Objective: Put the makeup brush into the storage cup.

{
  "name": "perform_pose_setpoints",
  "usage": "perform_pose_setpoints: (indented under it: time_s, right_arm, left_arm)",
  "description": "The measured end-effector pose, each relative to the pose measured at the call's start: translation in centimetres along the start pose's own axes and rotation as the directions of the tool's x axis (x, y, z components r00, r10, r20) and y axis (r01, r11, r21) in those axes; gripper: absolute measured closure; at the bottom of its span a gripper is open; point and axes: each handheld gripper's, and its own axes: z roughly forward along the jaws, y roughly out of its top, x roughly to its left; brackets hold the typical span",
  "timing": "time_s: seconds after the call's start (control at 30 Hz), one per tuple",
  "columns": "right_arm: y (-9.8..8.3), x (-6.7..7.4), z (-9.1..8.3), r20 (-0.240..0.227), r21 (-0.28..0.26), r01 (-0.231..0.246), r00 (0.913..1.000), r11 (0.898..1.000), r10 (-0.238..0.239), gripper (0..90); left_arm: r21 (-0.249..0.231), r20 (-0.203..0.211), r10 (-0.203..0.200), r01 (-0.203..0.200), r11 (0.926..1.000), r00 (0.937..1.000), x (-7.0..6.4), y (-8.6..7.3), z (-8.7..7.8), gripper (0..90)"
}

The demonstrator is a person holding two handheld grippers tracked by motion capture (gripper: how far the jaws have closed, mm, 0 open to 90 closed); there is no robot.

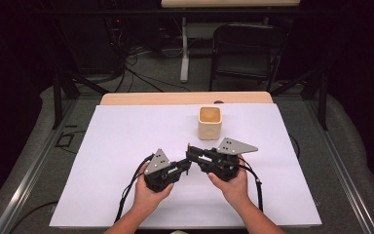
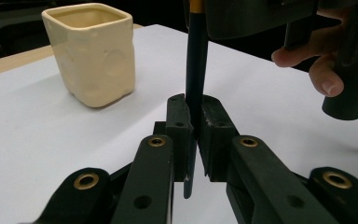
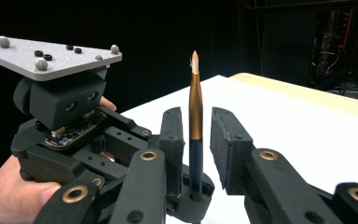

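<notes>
Over the white sheet (image 1: pixel 126 161) that covered the counter (image 1: pixel 185 98), two hands held the tongs close together, tips almost meeting. The left tongs (image 2: pixel 195 122) were pressed together on the dark shaft of a brush (image 2: pixel 196 70), which stood upright between their pads in the left gripper view; its lower end stuck out below the pads, and its upper part ran up past a gold band to the top edge of that view. In the right gripper view the same brush (image 3: pixel 195 116) rose with its gold ferrule and pale pointed tip uppermost, planted in the left tongs (image 3: pixel 186 186) beneath. The right tongs (image 3: pixel 200 135) stood spread around it: one pad lay just beside the shaft, the other clearly apart from it, so they were not pinching it. From the high view the left tongs (image 1: pixel 189 165) and right tongs (image 1: pixel 190 152) sat in the middle of the sheet, each in a hand, left hand (image 1: pixel 148 192) and right hand (image 1: pixel 233 187). A cream square cup (image 1: pixel 209 123) stood upright on the sheet just beyond the right tongs, apart from both; in the left gripper view the cup (image 2: pixel 93 56) stood off to the left of the brush, near it but not touching.
</notes>
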Motion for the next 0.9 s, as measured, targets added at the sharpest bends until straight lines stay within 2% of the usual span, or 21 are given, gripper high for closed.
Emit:
perform_pose_setpoints:
  time_s: [0.3, 0.9]
  right_arm:
    - [0.0, -0.02, -0.01, -0.003, 0.002, -0.008, 1.0, 1.0, 0.008, 76.7]
    - [-0.03, -0.07, -0.03, 0.001, 0.006, -0.009, 1.0, 1.0, 0.009, 82.9]
  left_arm:
    - [0.009, 0.006, 0.012, -0.012, 0.9999, 0.9999, -0.2, -0.09, 0.21, 83.0]
    - [0.007, 0.008, 0.01, -0.011, 0.9999, 0.9999, -0.23, -0.13, 0.25, 83.1]
